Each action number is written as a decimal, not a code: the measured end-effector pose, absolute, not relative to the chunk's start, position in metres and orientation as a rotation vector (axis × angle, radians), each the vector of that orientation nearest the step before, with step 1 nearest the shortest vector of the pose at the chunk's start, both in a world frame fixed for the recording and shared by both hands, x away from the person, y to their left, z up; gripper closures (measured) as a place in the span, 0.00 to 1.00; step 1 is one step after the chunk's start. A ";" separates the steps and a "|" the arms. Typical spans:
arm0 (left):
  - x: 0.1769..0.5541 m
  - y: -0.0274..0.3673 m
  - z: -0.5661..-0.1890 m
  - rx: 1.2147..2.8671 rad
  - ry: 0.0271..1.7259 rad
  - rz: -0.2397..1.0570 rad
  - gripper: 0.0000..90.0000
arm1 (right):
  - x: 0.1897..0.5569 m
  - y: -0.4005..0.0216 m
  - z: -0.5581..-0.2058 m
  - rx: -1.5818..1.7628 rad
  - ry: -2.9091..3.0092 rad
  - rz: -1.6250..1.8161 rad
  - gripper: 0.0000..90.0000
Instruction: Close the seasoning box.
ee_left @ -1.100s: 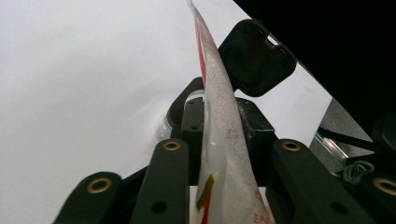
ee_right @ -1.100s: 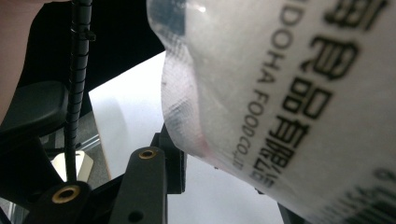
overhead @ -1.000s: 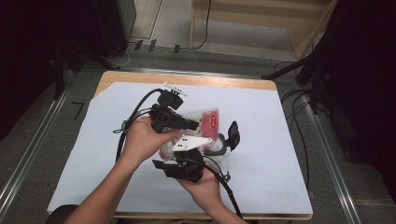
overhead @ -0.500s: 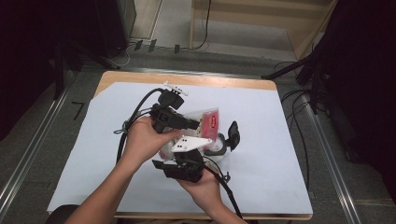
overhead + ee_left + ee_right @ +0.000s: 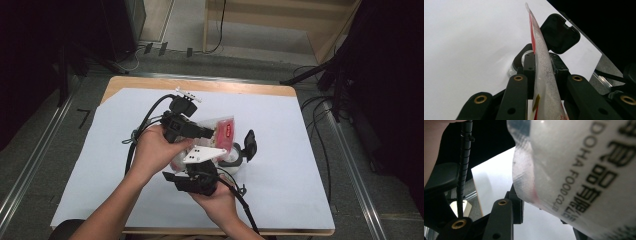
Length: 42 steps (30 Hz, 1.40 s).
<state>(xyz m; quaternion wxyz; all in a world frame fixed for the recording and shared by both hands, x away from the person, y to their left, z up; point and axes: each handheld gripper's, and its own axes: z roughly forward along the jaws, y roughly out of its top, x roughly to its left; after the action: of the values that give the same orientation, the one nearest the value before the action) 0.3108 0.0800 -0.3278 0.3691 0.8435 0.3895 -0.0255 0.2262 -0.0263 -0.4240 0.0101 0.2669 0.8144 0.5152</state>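
A clear plastic pouch [image 5: 222, 130] with red print hangs over the middle of the table, held between both hands. My left gripper [image 5: 206, 132] comes in from the left, and in the left gripper view its jaws [image 5: 541, 62] are shut on the pouch's [image 5: 541, 47] thin edge. My right gripper [image 5: 202, 162] rises from below under its grey plate. Up close in the right gripper view, the printed pouch [image 5: 579, 165] runs down between the right gripper's [image 5: 539, 207] jaws, with the right jaw mostly hidden. Just right of the pouch stands a small clear container [image 5: 234, 156] with its black flip lid [image 5: 249, 144] open.
White paper [image 5: 300, 150] covers the wooden table. Black cables [image 5: 142, 125] trail from the grippers across the left and the front of the sheet. A metal rail [image 5: 350, 165] runs along the table's right side, over the floor. The container [image 5: 520, 58] and lid [image 5: 560, 33] sit beyond the left jaws.
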 end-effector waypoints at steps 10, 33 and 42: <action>0.310 0.080 -0.328 2.157 0.995 -0.064 0.87 | 0.226 -0.026 -0.424 0.825 2.539 1.603 0.71; 0.314 0.075 -0.326 2.179 0.987 -0.071 0.87 | 0.228 -0.027 -0.424 0.839 2.530 1.621 0.71; 0.317 0.069 -0.324 2.203 0.979 -0.064 0.87 | 0.230 -0.031 -0.422 0.857 2.523 1.623 0.71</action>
<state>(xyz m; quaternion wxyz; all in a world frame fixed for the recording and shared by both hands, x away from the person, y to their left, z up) 0.3174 0.0693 -0.3236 0.3569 0.8533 0.3793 -0.0247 0.2300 -0.0306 -0.4220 0.0106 0.2747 0.8086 0.5201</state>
